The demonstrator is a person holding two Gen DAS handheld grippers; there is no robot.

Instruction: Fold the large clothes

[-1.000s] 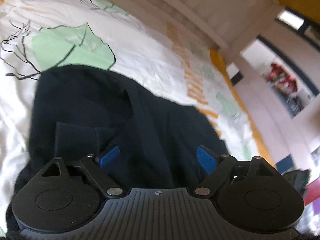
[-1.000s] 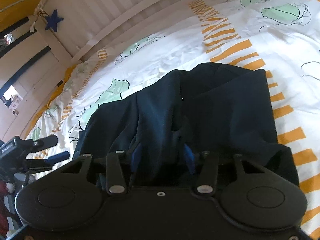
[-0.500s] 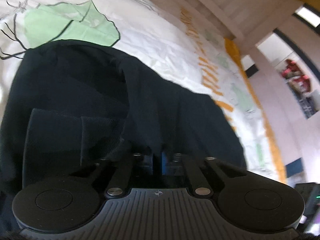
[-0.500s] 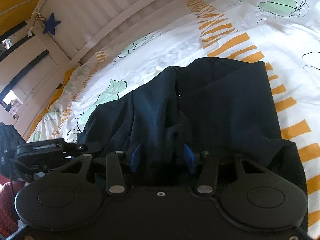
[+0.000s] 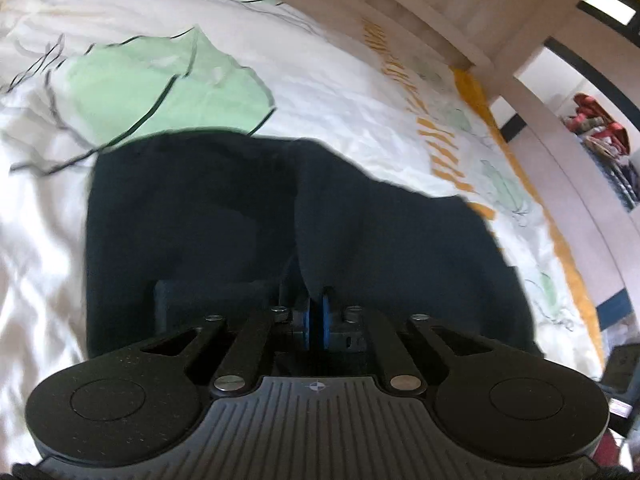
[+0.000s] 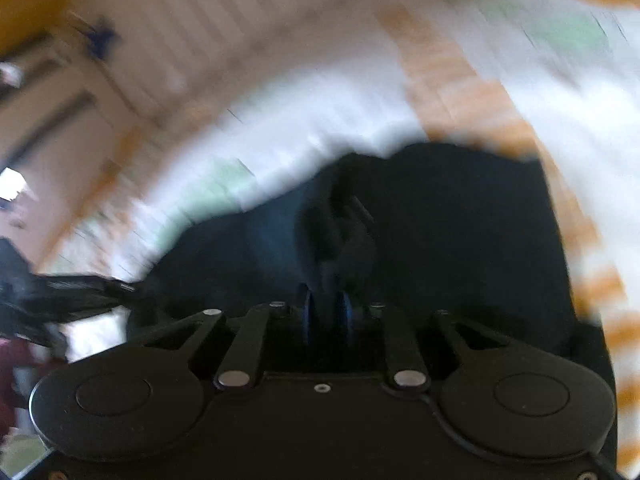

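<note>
On the bed, in my left wrist view, the dark garment (image 5: 280,232) lies on the leaf-print duvet (image 5: 340,92) and fills the frame from about 9 to 3 o'clock, and my left gripper (image 5: 315,320) at 6 o'clock is pinched tight on a ridge of its cloth, so I should hold that pinch firm and lift evenly. In my right wrist view, badly blurred, the garment (image 6: 460,220) spreads from centre toward 3 o'clock and my right gripper (image 6: 327,318) at 6 o'clock is closing with a bunched fold between its pads. I judge I should let it bite fully before I draw both edges over together.
</note>
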